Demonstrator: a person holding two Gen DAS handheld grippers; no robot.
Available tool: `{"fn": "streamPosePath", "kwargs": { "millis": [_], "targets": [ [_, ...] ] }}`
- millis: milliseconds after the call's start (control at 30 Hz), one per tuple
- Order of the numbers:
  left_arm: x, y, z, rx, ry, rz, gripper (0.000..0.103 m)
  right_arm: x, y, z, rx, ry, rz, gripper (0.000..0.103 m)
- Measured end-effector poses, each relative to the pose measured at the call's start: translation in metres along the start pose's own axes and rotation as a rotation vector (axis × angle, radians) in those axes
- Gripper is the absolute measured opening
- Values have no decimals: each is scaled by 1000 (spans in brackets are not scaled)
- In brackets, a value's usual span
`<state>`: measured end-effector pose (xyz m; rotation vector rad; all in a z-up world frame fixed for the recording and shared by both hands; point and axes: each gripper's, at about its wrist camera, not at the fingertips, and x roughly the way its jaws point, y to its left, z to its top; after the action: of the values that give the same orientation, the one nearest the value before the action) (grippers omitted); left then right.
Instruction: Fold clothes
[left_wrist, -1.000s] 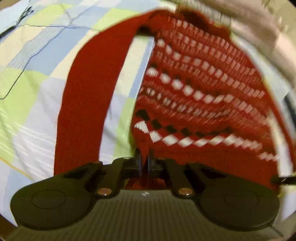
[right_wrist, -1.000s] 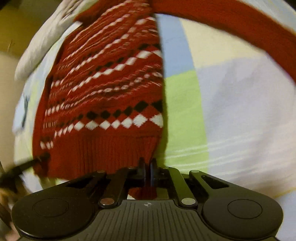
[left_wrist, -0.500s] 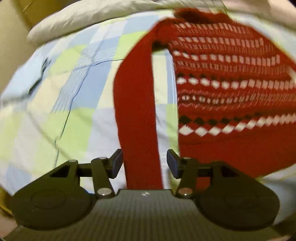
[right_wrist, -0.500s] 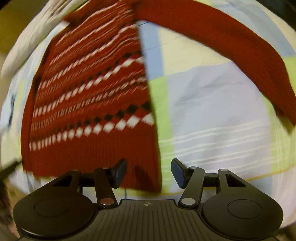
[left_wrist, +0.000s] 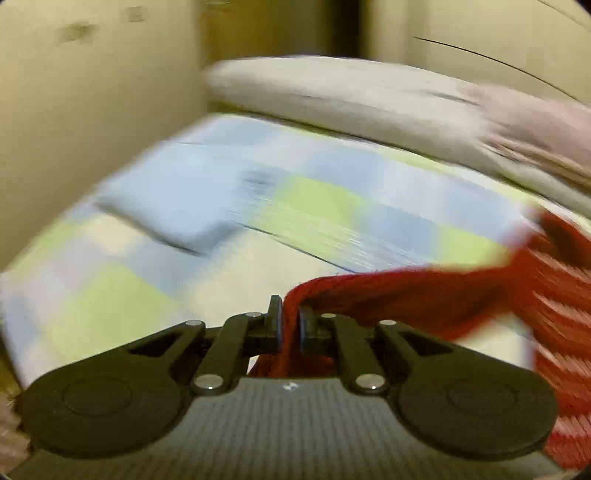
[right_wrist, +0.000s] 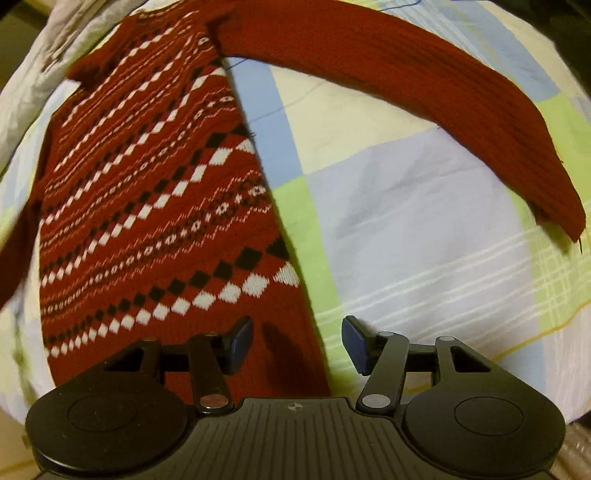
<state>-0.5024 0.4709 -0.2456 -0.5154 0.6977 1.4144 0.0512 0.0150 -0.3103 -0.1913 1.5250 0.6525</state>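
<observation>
A red knit sweater (right_wrist: 147, 203) with white and black diamond bands lies flat on a checked bedsheet (right_wrist: 406, 221). Its far sleeve (right_wrist: 406, 74) stretches out to the right. In the left wrist view the other sleeve (left_wrist: 406, 291) is pinched between the jaws of my left gripper (left_wrist: 290, 317), which are closing on it; the sleeve is lifted and runs back to the sweater body (left_wrist: 561, 295) at the right edge. My right gripper (right_wrist: 297, 332) stands open just above the hem's right corner, with nothing pressed between its pads.
A white pillow or duvet (left_wrist: 351, 92) lies along the far side of the bed. A beige wall (left_wrist: 92, 110) stands to the left. A flat pale-blue folded item (left_wrist: 177, 206) rests on the sheet near that wall. The left wrist view is blurred.
Both grippers let go of the hem and opened. The left one then closed on the left sleeve and swung away with it, up and to the left. The right one stayed open, nearly still.
</observation>
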Motion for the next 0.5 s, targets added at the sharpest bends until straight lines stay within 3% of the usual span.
{"fn": "streamPosePath", "kwargs": {
  "millis": [100,133,233,333,500],
  "targets": [
    [36,42,14,-149,79,173,19,4,5,3,37,-9,-32,57],
    [45,51,12,-193,120,185,20,6,7,3,46,-13,-40,57],
    [59,58,-5,-273,186,116,22,9,13,1,65,-24,-65,57],
    [71,37,-23,-260,247,8,22,10,16,-3,90,-49,-89,57],
    [82,-6,-38,-243,308,-108,23,4,11,-10,149,-102,-103,57]
  ]
}}
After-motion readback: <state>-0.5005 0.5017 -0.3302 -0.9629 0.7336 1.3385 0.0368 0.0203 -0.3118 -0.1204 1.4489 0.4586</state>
